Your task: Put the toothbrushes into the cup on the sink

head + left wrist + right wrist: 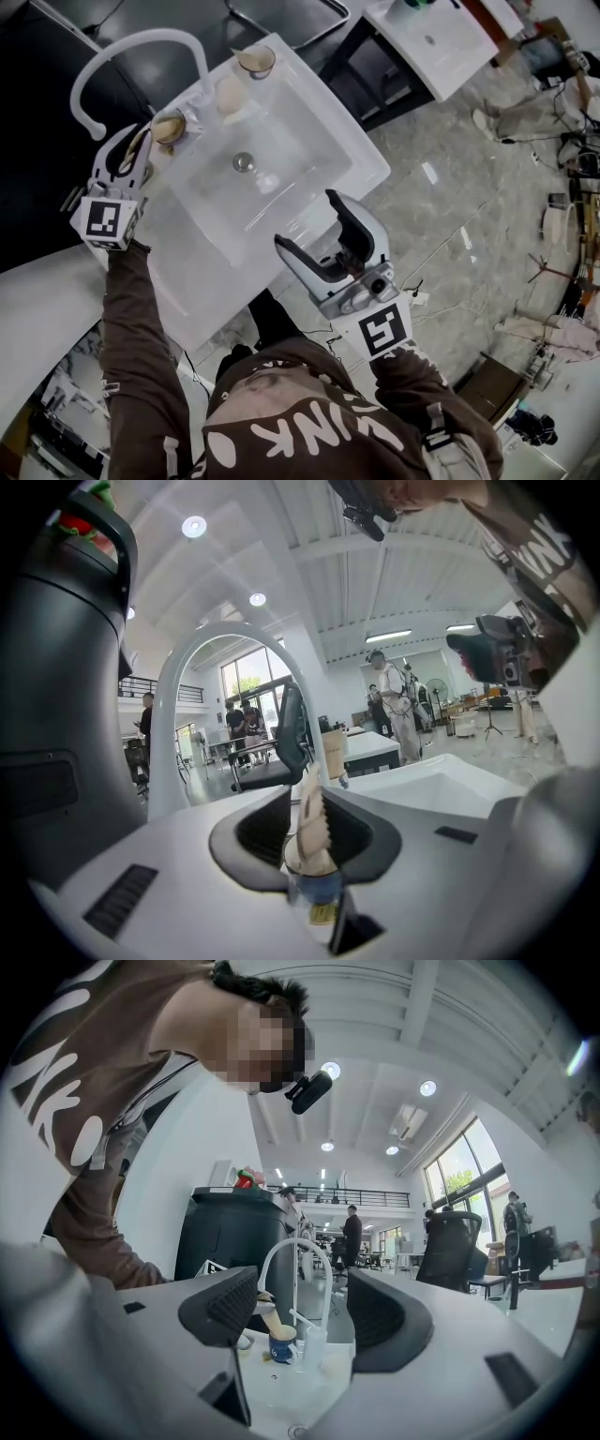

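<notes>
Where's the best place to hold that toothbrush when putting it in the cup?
Probably near its upper end, pinching the slim handle from the side away from the tap. The left gripper does so: jaws shut on the tilted toothbrush, its lower end at the cup, leaving the rim uncrowded.

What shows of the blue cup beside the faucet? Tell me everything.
The cup is small and round, dark blue outside with a pale mark, cream inside, and glossy like ceramic. It stands upright on the white sink rim, beside the faucet base, mouth open. A cream toothbrush, clamped in the left tool, slants down to its mouth. The right tool hangs open, away from it.
</notes>
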`<state>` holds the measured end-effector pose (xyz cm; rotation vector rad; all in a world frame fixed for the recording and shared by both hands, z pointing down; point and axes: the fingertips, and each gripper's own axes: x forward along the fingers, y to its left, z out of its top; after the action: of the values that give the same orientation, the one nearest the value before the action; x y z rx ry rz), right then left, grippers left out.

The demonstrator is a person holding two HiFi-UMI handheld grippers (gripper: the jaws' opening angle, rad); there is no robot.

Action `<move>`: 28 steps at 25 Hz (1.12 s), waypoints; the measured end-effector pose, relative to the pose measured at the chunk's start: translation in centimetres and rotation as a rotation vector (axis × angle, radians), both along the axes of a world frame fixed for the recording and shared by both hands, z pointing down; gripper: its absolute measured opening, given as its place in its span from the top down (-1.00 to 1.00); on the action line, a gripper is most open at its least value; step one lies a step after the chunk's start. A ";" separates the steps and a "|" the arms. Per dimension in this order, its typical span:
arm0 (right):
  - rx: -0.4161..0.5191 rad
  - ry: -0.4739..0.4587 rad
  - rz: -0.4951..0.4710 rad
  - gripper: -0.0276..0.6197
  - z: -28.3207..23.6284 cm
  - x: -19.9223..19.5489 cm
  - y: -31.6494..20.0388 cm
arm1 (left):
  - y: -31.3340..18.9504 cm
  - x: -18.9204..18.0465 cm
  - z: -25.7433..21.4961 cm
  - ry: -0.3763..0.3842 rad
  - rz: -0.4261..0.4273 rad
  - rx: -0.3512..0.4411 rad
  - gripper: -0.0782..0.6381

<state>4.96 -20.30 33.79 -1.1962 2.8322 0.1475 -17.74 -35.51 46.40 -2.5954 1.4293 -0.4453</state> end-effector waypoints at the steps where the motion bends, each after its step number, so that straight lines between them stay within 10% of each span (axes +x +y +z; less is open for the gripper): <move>1: 0.001 0.000 -0.001 -0.04 0.0 -0.1 0.0 | 0.2 0.1 -0.5 0.006 0.002 0.009 0.56; 18: 0.065 0.019 -0.004 -0.11 -3.6 -3.0 4.4 | 15.5 2.9 -14.4 0.148 0.084 0.130 0.36; 28: 0.094 0.052 0.023 -0.13 -5.8 -6.8 18.2 | 33.6 3.2 -18.1 0.158 0.198 0.108 0.29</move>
<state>-1.88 -2.11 27.96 -1.2235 2.8209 0.3132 -14.58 -1.95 28.29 -2.6987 1.1850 -0.1359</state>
